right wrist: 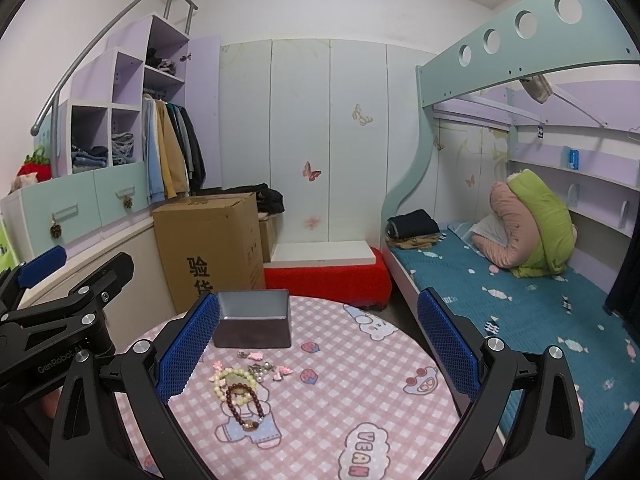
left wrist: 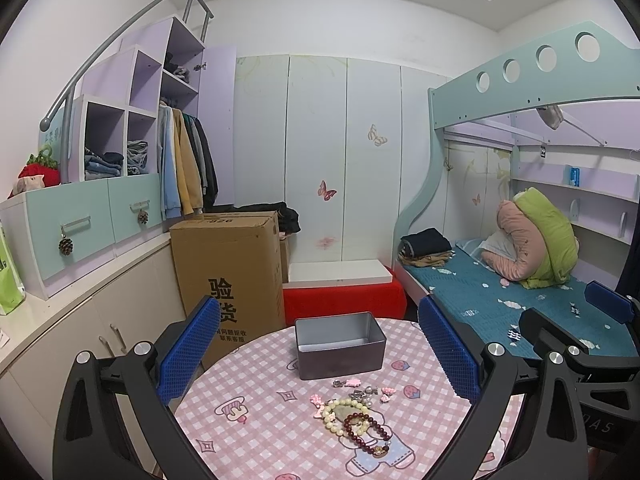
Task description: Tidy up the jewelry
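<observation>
Both the left claw (left wrist: 320, 354) and the right claw (right wrist: 316, 350) are spread wide, pinching nothing. At lower centre of the left view, the cream bracelet (left wrist: 340, 410) and dark red bracelet (left wrist: 370, 430) overlap on the pink checked worktop (left wrist: 248, 440), small charms (left wrist: 362, 390) just beyond. The grey tin (left wrist: 340, 346) stands open behind them, mid-frame.

Bare tablecloth (right wrist: 340, 400) lies right of the jewelry (right wrist: 240, 380); tin (right wrist: 252, 330) behind.

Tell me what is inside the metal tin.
The tin looks empty: bare back wall and floor show. The near wall hides the front of the floor. The bracelets lie outside, on the table.
</observation>
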